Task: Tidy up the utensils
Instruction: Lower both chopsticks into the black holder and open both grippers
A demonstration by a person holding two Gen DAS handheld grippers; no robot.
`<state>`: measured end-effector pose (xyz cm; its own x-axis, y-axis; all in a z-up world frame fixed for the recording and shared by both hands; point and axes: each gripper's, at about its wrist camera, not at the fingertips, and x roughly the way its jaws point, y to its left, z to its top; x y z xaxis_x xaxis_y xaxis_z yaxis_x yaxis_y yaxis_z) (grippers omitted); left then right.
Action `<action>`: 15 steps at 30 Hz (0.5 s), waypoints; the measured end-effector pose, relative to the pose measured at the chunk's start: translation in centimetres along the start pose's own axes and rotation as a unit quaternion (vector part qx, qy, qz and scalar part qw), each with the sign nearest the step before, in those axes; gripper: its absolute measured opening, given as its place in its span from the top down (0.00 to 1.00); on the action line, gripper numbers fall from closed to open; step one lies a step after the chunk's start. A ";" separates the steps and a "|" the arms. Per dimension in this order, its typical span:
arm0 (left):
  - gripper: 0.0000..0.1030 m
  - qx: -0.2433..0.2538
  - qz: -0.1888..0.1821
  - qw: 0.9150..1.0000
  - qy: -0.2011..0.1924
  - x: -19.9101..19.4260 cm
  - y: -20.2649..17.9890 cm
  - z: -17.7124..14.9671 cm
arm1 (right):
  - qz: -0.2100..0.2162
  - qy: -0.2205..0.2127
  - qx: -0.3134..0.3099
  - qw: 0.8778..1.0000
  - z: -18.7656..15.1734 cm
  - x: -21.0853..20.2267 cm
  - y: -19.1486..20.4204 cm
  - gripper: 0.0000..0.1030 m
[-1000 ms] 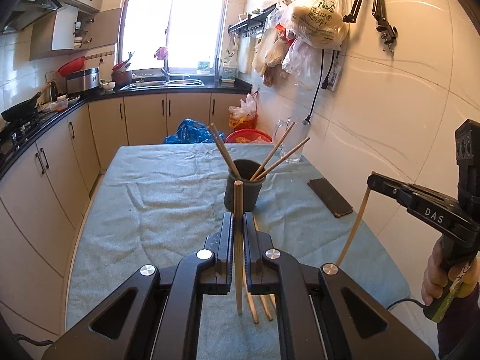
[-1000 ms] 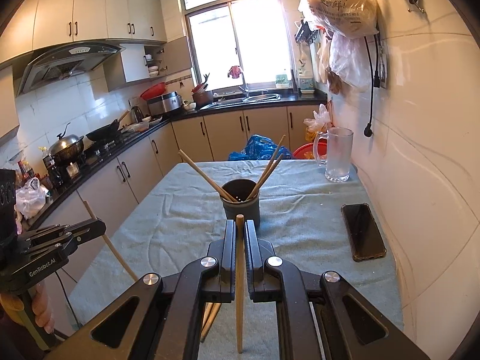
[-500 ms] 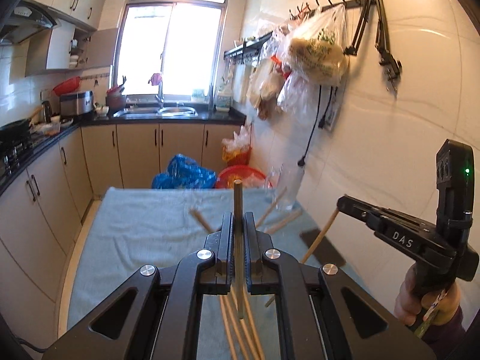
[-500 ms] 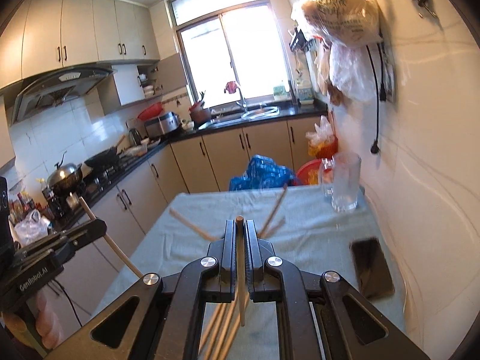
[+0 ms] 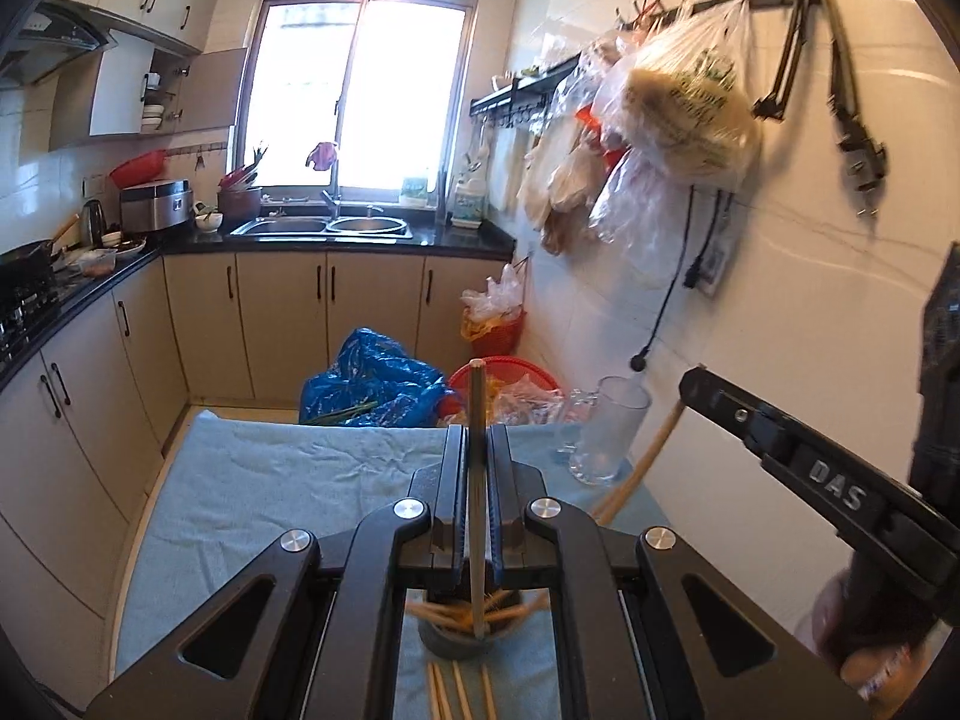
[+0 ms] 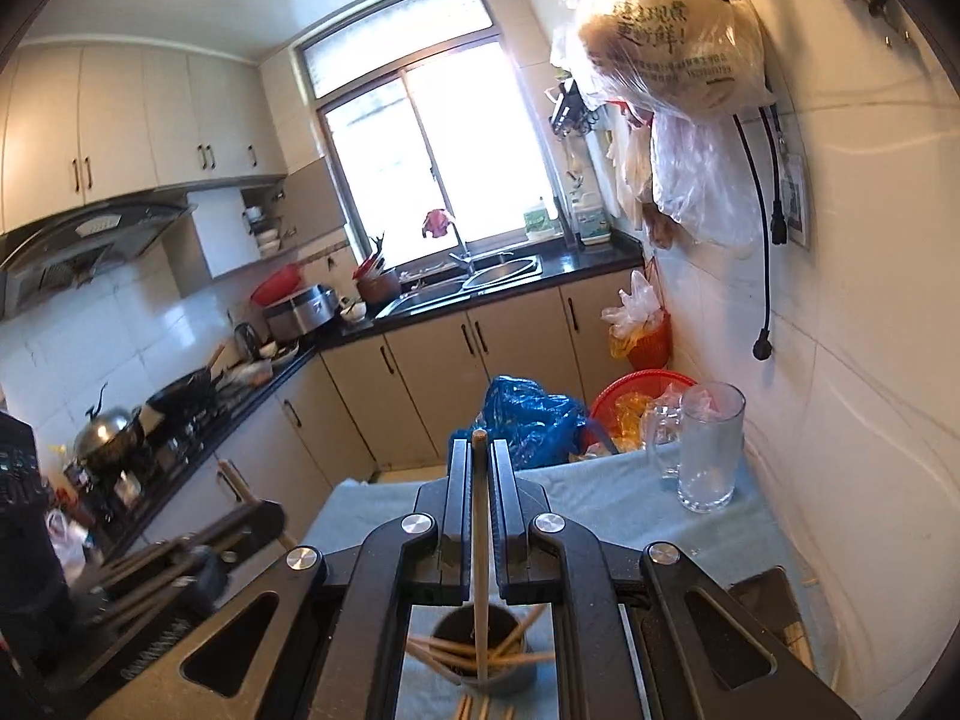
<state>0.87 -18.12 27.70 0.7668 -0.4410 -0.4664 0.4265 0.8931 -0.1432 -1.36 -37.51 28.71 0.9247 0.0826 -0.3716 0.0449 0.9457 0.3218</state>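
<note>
My left gripper point(image 5: 477, 429) is shut on an upright wooden chopstick point(image 5: 477, 510). Its lower end hangs over the dark holder cup point(image 5: 459, 645), which has several chopsticks leaning in it. My right gripper point(image 6: 478, 444) is shut on another chopstick point(image 6: 479, 540) that points down into the same cup point(image 6: 486, 660). A few loose chopsticks point(image 5: 459, 693) lie on the blue cloth point(image 5: 270, 480) in front of the cup. In the left wrist view the right gripper point(image 5: 690, 381) comes in from the right with its chopstick point(image 5: 645, 462). In the right wrist view the left gripper point(image 6: 264, 510) is at the left.
A glass mug point(image 6: 708, 450) stands at the table's far right corner, and a dark phone point(image 6: 774, 600) lies near the right edge by the tiled wall. A blue bag point(image 5: 372, 384) and a red basket point(image 5: 510, 369) sit past the far edge. Cabinets run along the left.
Both grippers have risen and moved forward with their chopsticks. The holder cup, earlier ahead of the jaws, now lies beneath them.
</note>
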 end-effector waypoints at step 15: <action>0.95 0.000 0.029 0.998 0.057 7.3 1.3 -2.1 | 0.014 0.033 0.014 0.999 0.0 3.2 -1.5 0.94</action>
<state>5.97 -20.00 22.31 0.7301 -0.3762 -0.5705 0.3832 0.9166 -0.1139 1.50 -38.72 27.05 0.8986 0.1309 -0.4188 0.0307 0.9334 0.3576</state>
